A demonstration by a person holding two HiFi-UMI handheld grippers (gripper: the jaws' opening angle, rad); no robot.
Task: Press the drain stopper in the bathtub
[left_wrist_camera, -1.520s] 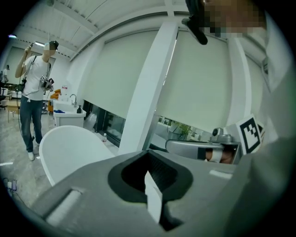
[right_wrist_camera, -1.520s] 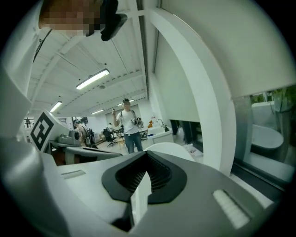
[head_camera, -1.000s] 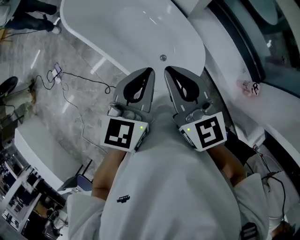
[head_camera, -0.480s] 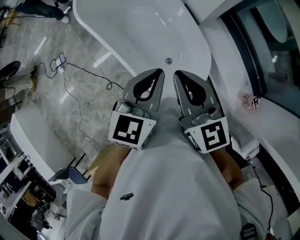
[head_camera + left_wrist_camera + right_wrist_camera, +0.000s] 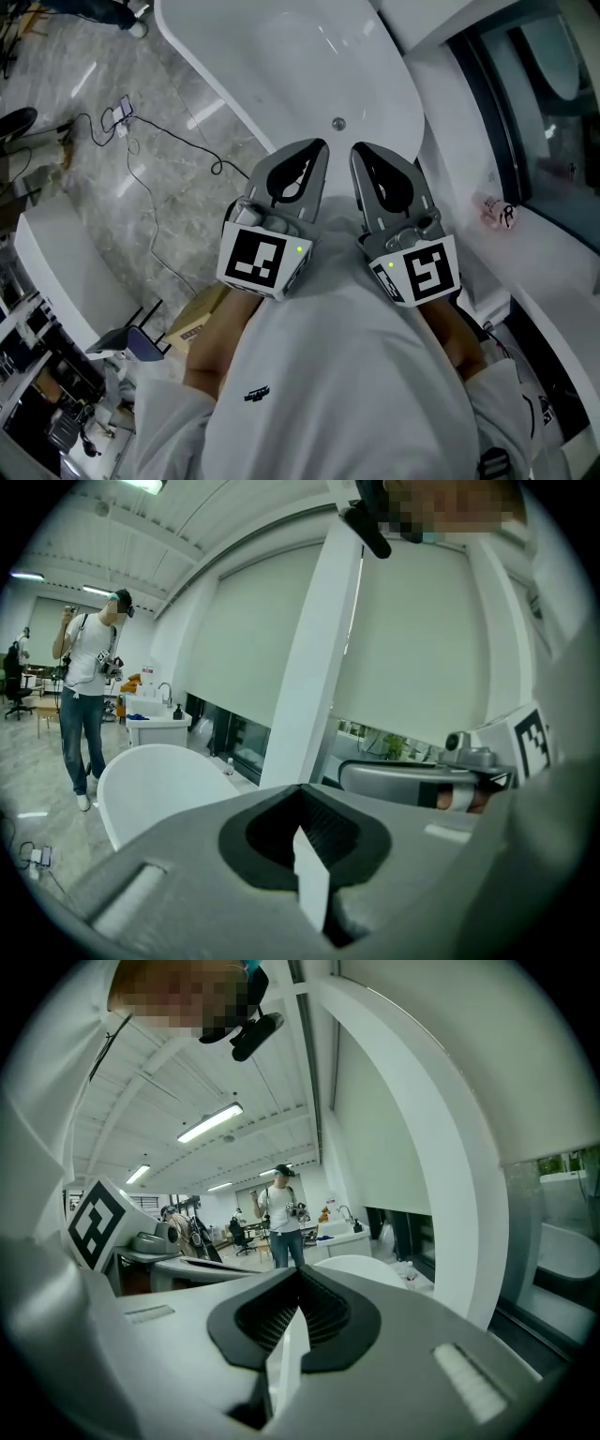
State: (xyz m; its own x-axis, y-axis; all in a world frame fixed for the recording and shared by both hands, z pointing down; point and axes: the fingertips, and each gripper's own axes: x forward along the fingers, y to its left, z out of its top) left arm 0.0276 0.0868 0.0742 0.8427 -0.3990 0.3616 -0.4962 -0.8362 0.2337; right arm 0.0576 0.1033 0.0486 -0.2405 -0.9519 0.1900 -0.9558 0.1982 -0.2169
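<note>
**Figure. Both tools held over the near end of the bathtub (head view, with both gripper views).**

The left tool (image 5: 317, 146) and the right tool (image 5: 362, 150) are pointing side by side toward the bathtub (image 5: 281, 56), close to the person's chest. In each gripper view the jaws are meeting, with nothing between them.

A small round metal fitting (image 5: 338, 123), judged to be the drain stopper, is sitting on the white inner surface at the near end of the bathtub, just beyond the two tips and apart from both. Whether its cap is standing up or down is too small to tell. The pose therefore fits a tool approaching for a press as well as one drawn back from a press.

A cap of this kind is probably best pressed by one closed tip meeting its middle squarely, since the curved enamel around it is offering a sliding path.

The basin is lying open toward the far side. The tub's near rim is curving under the tips. A white ledge (image 5: 441, 103) is crowding the right. A cable (image 5: 159, 145) is trailing over the floor (image 5: 112, 216) at the left.
</note>
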